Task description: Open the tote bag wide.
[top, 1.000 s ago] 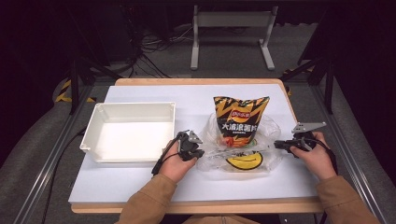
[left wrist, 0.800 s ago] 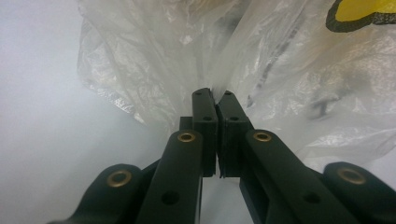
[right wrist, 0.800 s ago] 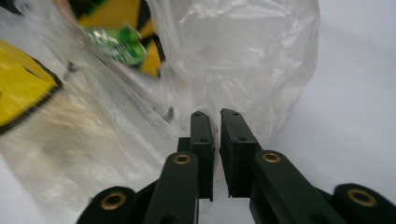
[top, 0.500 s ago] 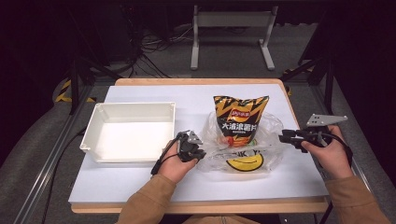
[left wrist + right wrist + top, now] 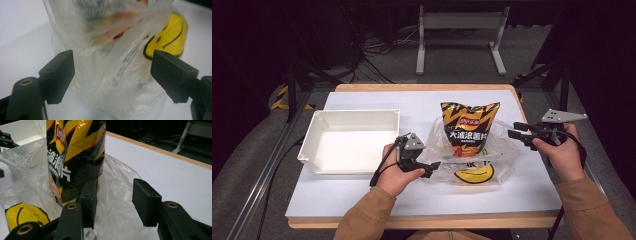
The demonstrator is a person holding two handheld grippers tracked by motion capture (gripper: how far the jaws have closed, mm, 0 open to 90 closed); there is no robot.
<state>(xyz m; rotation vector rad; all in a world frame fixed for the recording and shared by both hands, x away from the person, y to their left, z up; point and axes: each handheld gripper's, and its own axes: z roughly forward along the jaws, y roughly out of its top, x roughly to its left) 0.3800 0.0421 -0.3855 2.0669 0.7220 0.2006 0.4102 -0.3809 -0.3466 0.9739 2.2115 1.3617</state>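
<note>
The left claw [image 5: 432, 166] stood with its jaws apart, having just been opening, a fold of the clear plastic bag [image 5: 112, 75] loose between them, untouched by the pads. The right claw [image 5: 514, 131] was also open, its jaws having just widened, hanging free just beside the bag's right edge and gripping nothing. The bag, printed with a yellow smiley, lay on the white bench [image 5: 362, 200], a black-and-yellow chip packet [image 5: 468, 127] standing upright in it. A white tray [image 5: 312, 145] sat to the left.
</note>
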